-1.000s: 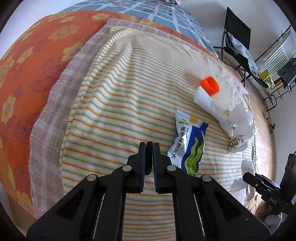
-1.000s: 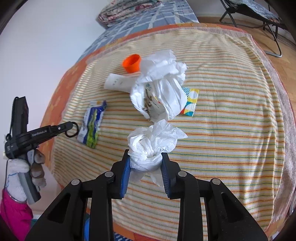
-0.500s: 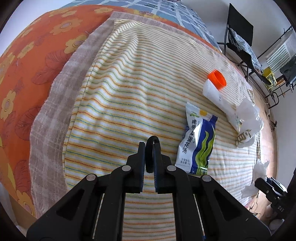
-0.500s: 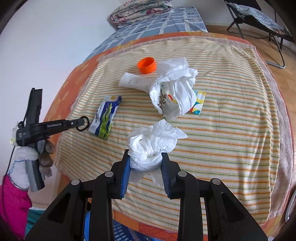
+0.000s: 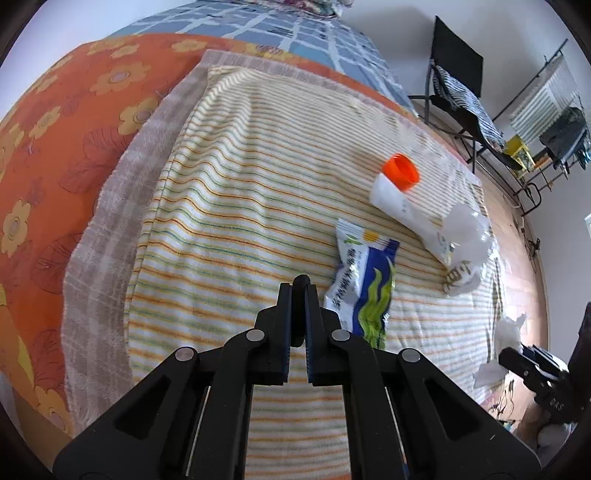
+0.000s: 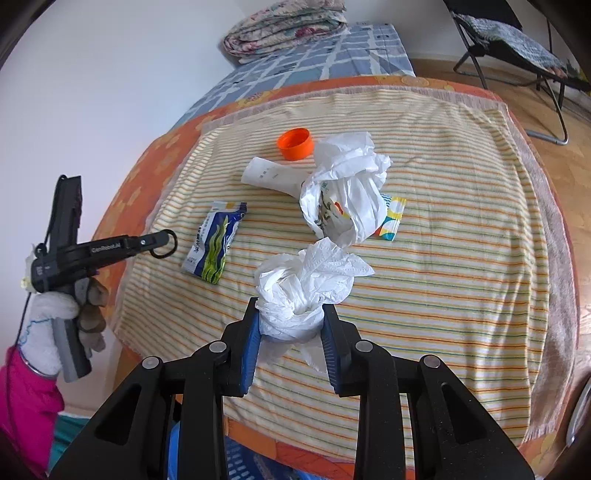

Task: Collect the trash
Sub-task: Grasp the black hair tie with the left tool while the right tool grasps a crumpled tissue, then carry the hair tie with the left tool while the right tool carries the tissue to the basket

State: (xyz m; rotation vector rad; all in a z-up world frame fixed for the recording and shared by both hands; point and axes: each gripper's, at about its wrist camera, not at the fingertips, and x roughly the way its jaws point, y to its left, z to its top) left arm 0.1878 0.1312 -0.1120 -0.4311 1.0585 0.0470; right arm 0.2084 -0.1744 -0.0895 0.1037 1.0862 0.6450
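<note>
My right gripper (image 6: 291,319) is shut on a crumpled white tissue (image 6: 306,284) and holds it above the near side of the striped towel (image 6: 443,258). My left gripper (image 5: 298,295) is shut on a small black ring (image 6: 162,244), just left of a blue, green and white snack packet (image 5: 360,290), also in the right wrist view (image 6: 216,242). Beyond lie an orange cap (image 6: 294,143), a white tube (image 6: 273,177), a crumpled white plastic bag (image 6: 347,188) and a small colourful wrapper (image 6: 390,218).
The towel lies on an orange flowered sheet (image 5: 55,147) over a bed. A folded quilt (image 6: 284,26) sits at the far end. A black folding chair (image 6: 517,44) and a rack (image 5: 546,110) stand on the wooden floor to the right. A blue basket (image 6: 240,461) is below the near edge.
My right gripper has drawn back and up with the tissue. My left gripper has shifted beside the snack packet, the black ring still between its fingers.
</note>
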